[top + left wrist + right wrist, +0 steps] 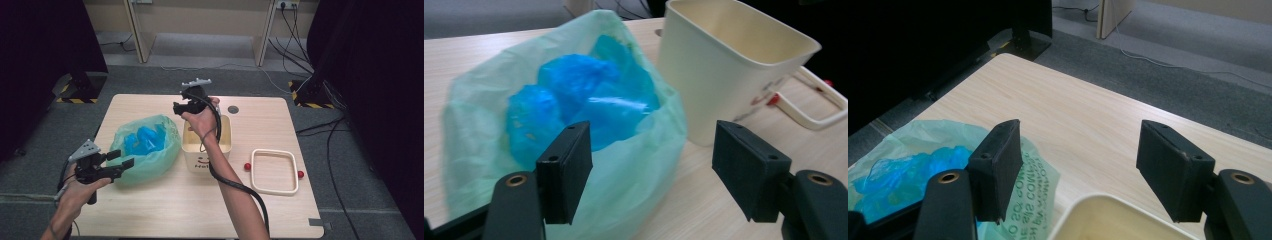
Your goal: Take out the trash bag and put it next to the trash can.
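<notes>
A person stands at a light wooden bench [150, 210] with a two-jaw tool in each hand. The left tool [121, 159] sits at the near left of the bench, its jaws spread wide with nothing between them, pointing at a pale green plastic bag [155, 160] that lies just in front of it. The bag is open on top and holds crumpled bright blue plastic [145, 140]. In the left gripper view the bag [634, 175] fills the space ahead of the jaws, and the pads do not touch it.

The right tool [179, 108] is held above the far edge of a cream plastic bin [225, 145], jaws also wide and empty, pointing left toward the bag's far side. The bin stands upright just right of the bag, apparently touching it. To the bin's right, apart from it, a cream rectangular frame [274, 190] with red knobs lies flat on the bench.
</notes>
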Demonstrator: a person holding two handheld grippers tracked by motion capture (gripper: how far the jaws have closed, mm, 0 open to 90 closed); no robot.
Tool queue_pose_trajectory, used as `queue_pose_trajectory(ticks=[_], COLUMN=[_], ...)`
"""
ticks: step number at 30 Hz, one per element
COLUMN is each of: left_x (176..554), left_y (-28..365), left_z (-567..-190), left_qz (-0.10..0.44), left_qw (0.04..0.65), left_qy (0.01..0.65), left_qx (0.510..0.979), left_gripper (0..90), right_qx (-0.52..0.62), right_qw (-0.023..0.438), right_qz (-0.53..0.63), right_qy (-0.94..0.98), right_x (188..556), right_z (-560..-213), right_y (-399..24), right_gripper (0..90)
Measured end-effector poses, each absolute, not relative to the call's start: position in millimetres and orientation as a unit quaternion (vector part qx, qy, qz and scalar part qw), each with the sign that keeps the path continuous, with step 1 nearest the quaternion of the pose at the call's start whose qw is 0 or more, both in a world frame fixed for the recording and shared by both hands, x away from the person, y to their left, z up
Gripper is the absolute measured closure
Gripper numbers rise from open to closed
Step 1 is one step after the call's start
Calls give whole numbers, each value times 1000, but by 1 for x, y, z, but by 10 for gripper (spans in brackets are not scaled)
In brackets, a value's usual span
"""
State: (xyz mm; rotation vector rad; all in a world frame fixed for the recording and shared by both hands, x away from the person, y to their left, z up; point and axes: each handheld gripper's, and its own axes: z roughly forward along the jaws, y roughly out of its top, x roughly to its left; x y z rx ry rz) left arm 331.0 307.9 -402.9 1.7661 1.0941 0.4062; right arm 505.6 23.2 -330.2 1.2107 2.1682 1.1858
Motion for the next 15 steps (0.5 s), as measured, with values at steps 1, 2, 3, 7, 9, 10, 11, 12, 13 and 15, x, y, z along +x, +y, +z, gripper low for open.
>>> queue_pose_trajectory(ticks=[1, 2, 3, 7, 9, 10, 11, 12, 13, 15], left_x=[331, 331, 331, 329, 329, 329, 328, 328, 328, 329], left_y=[305, 301, 298, 280, 272, 268, 265, 261, 258, 253], left_z=[-404, -405, -406, -413, -415, -417, -418, -419, -421, -425], left_qz=[162, 158, 154, 140, 138, 135, 133, 131, 129, 123], left_qw=[493, 497, 501, 509, 514, 516, 519, 520, 521, 519], left_qy=[447, 442, 438, 415, 403, 399, 394, 390, 388, 385], left_qx=[728, 730, 731, 741, 744, 746, 747, 749, 750, 753], left_gripper=[313, 307, 298, 274, 264, 260, 255, 252, 249, 240], right_qx=[433, 434, 435, 443, 446, 449, 450, 452, 454, 457], right_qw=[192, 190, 188, 185, 186, 186, 187, 188, 188, 190], right_qz=[425, 428, 430, 437, 442, 442, 444, 445, 447, 451], right_qy=[771, 770, 768, 761, 756, 754, 752, 750, 747, 743], right_x=[505, 504, 503, 498, 496, 494, 493, 492, 491, 488], right_z=[-330, -330, -330, -331, -331, -332, -332, -332, -332, -332], right_y=[18, 13, 7, -14, -25, -30, -36, -41, -46, -57], right_gripper=[344, 343, 341, 330, 330, 330, 330, 330, 328, 327])
